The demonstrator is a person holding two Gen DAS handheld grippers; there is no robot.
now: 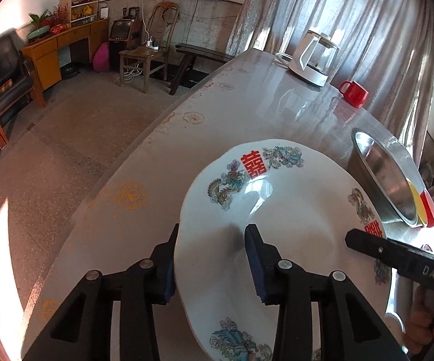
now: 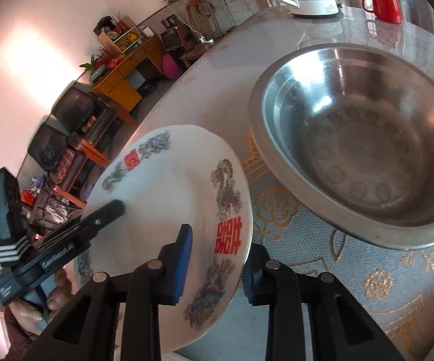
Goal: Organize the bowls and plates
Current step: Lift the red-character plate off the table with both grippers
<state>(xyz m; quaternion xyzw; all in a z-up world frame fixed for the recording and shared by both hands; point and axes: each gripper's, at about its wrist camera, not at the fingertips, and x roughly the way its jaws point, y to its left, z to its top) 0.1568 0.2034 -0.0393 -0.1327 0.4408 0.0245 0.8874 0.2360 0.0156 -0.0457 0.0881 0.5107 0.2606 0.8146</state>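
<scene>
Nearest in both views is the plate (image 1: 277, 210), white with dragon and phoenix prints, held by its rim from two sides. The left gripper (image 1: 214, 258) straddles the near left edge, one blue pad under the rim and one on the plate's face; its jaws stand narrow and clamp the plate. The right gripper (image 2: 215, 263) does the same on the opposite edge, one pad on the face and one behind the rim, also narrow and gripping. Each gripper shows in the other's view as a black bar reaching onto the plate. The plate looks tilted, and its far edge seems close to the table (image 1: 247, 105); I cannot tell whether it touches.

Just beyond the plate is the steel bowl (image 2: 361, 138), empty, resting on the patterned cloth. In the left view a yellow and a red dish (image 1: 427, 210) peek from behind it, seemingly nested. I judge the task to be partway along: the bowl side seems gathered, while the plate has yet to be set in place.

Farther off stand a kettle (image 1: 310, 57) and a red mug (image 1: 354, 93).

Readable writing: a red double-happiness character twice on the plate, and "DAS" on the right gripper's bar. The lettering on the left gripper's bar is too blurred to read.
</scene>
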